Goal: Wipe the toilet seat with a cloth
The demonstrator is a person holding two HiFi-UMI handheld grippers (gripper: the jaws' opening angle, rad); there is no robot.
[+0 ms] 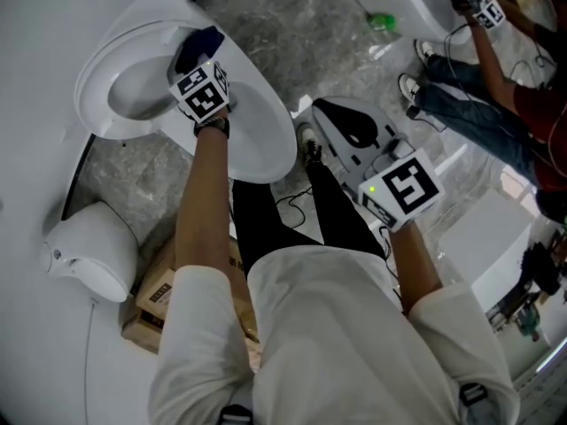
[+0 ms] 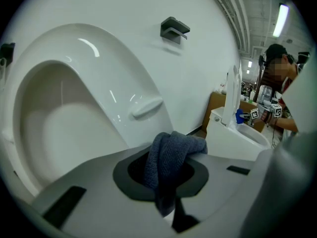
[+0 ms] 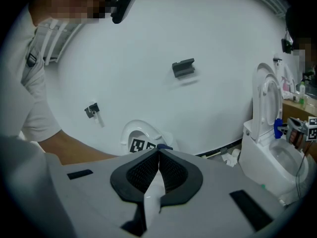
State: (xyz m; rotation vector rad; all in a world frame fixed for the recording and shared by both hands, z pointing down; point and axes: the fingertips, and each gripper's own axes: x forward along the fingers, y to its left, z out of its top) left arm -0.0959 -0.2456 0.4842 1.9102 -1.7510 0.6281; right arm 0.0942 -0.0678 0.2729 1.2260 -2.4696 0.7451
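The left gripper [image 2: 167, 157] has its 2 jaws clamped on a dark blue cloth [image 1: 197, 47]. The cloth is soft, ribbed and folded, and it is above the glossy white oval toilet seat [image 1: 96, 96]. I cannot tell if it touches. The right gripper [image 3: 158, 157] is well apart from the toilet, and its 2 black meshed pads [image 3: 143, 170] are pressed together, empty.

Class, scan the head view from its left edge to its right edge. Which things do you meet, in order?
White rounded fixture → left gripper holding the blue cloth → right gripper → bystander's jeans
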